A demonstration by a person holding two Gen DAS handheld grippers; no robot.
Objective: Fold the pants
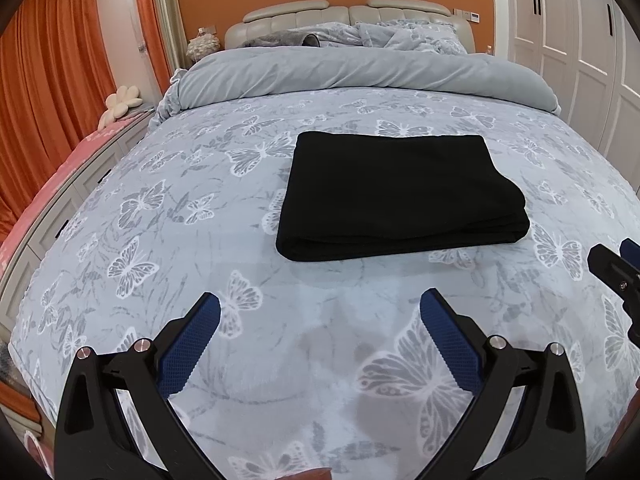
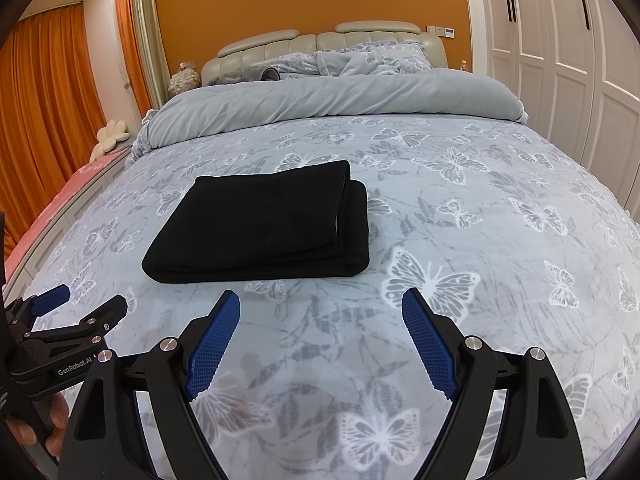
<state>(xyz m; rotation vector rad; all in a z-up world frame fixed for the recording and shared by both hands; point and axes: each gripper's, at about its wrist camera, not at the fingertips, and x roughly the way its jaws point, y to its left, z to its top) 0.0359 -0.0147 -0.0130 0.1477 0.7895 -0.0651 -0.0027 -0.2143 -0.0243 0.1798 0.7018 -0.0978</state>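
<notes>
Left wrist view, left to right: orange curtains [image 1: 52, 68] fill the upper left of the frame, a white flower-shaped cushion [image 1: 122, 98] sits below them on a pink-covered ledge, then the bed with its butterfly-print cover [image 1: 168, 264] spans the middle, white wardrobe doors [image 1: 580, 40] at upper right. The black pants [image 1: 396, 192] lie right of centre in this frame as a flat stacked rectangle, folded edge toward the camera, layered edges at its right side; judged folded, since no leg or waistband trails loose. A grey duvet [image 1: 360, 72] is rolled back toward the headboard along the top of the frame, probably to leave a flat working area. The left gripper [image 1: 320, 312] sits at the bottom of the frame, jaws spread wide, nothing between the blue pads, hovering over bare cover short of the pants. Right wrist view, left to right: the left gripper reappears at lower left, then the pants sit left of centre, and the right gripper [image 2: 320, 308] at the bottom, likewise wide apart and empty, short of the garment's near edge. Both tools stand clear of the cloth, consistent with a finished fold released so the stack is not dragged. Judgement: task at or near completion; at most a tidy of the offset layers at the right edge remains.
</notes>
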